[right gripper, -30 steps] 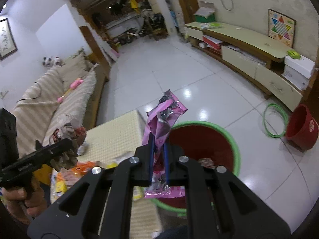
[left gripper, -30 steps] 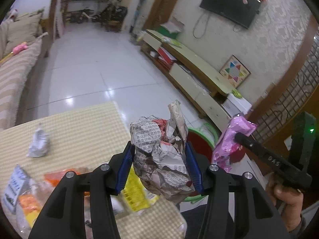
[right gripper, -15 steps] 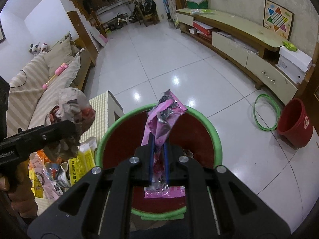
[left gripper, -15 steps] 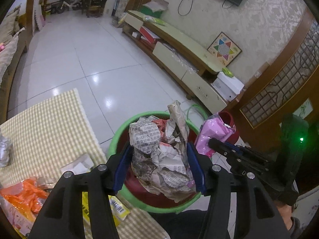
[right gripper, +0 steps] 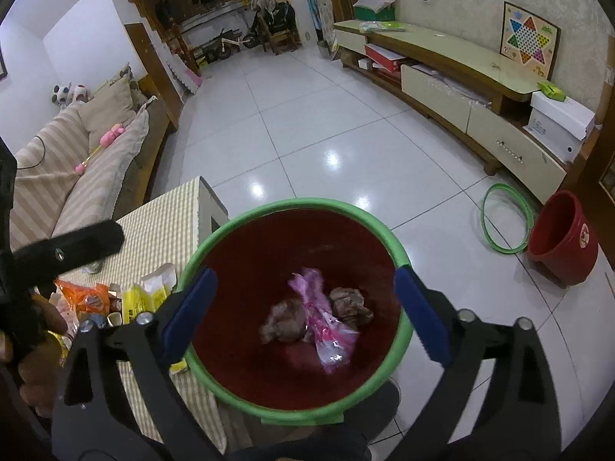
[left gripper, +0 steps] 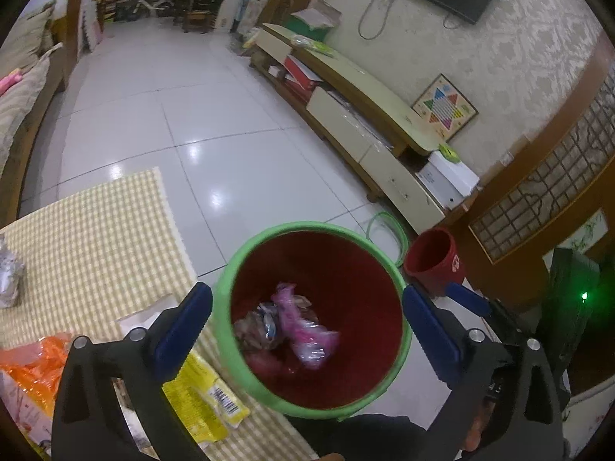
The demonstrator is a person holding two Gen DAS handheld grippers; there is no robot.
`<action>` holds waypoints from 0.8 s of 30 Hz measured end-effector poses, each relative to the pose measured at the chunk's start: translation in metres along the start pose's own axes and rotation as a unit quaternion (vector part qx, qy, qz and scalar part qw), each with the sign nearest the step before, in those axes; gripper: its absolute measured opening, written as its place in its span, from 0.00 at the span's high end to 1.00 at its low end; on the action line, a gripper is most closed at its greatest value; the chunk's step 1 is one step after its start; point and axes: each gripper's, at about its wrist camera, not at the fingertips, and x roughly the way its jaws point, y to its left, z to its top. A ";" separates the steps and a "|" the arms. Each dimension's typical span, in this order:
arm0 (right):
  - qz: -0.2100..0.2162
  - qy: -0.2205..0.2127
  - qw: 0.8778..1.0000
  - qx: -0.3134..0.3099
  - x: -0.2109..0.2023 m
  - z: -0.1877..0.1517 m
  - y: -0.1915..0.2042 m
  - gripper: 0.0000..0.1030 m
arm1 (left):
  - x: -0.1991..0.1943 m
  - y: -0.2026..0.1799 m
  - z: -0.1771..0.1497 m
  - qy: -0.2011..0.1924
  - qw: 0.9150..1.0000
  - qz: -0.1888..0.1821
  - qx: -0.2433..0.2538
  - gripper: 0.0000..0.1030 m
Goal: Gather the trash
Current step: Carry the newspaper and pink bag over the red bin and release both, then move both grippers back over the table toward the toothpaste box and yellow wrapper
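Both claws are released: the left gripper and right gripper have just been opening, with nothing between the jaws. Below them, the crumpled newspaper ball and pink wrapper lie inside the green-rimmed bin. Left of it stands the checked table, with more wrappers at its near edge. Far and right, the white tiled floor is open.

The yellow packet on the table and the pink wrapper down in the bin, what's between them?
Only the bin's green rim and red inner wall separate the yellow packet from the pink wrapper, seen best in the left wrist view.
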 end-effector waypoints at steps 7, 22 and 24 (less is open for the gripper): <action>-0.001 -0.003 1.000 -0.017 -0.012 -0.001 0.022 0.05 | -0.039 0.022 -0.006 -0.019 0.999 0.031 -0.009 0.08; 0.054 0.033 0.993 -0.102 -0.009 -0.032 0.140 0.05 | -0.161 0.129 -0.052 -0.059 0.989 0.113 -0.079 0.08; 0.056 0.041 0.990 -0.122 -0.004 -0.041 0.159 0.05 | -0.173 0.144 -0.062 -0.061 0.986 0.124 -0.091 0.08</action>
